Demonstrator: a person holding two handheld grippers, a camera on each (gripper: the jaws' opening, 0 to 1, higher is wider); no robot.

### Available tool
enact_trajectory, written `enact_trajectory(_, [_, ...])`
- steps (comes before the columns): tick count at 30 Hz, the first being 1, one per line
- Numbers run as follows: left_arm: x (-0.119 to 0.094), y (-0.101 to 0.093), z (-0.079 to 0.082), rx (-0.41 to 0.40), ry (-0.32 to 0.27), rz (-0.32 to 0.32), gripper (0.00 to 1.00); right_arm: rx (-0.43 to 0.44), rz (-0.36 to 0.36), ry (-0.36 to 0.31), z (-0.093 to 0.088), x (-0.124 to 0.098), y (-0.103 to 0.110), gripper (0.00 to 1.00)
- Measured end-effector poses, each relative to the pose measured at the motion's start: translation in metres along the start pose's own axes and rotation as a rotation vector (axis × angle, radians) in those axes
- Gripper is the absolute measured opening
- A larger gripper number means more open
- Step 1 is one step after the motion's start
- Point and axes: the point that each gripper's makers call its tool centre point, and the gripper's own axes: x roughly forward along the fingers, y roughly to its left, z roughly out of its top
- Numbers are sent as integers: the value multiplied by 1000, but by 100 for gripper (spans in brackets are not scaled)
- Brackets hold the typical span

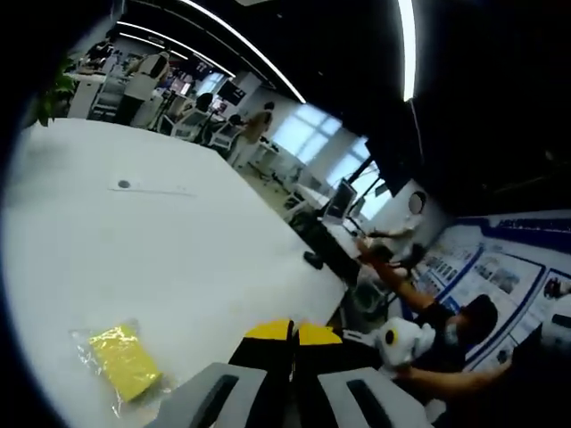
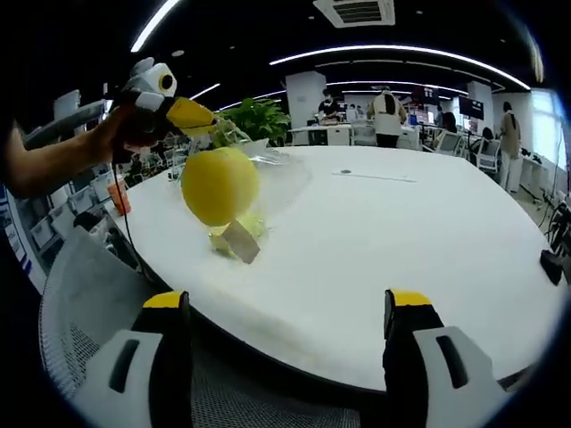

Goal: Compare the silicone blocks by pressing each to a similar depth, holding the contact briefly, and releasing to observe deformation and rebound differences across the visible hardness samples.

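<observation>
In the right gripper view, the right tool [image 2: 285, 312] is hanging released, jaws spread wide, off the near edge of the white table [image 2: 401, 232]. Farther in, the left tool [image 2: 203, 118], clenched, is gripping a clear bag [image 2: 268, 174] holding a yellow silicone block [image 2: 219, 184] above a small tilted block [image 2: 239, 241]. In the left gripper view, a yellow bagged block [image 1: 125, 358] is lying flat near the table edge, with open tabletop beyond it.

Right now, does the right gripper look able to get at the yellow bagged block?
Probably yes: the right gripper is open and bare table lies before the yellow bagged block; the left gripper hovers close.
</observation>
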Motion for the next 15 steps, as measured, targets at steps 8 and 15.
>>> enact_trajectory(8, [-1, -16, -6, 9, 11, -46, 0, -15, 74, -55, 19, -5, 9, 79])
enact_trajectory(15, [-1, -30, -4, 18, 10, -77, 0, -34, 148, -87, 44, -2, 18, 80])
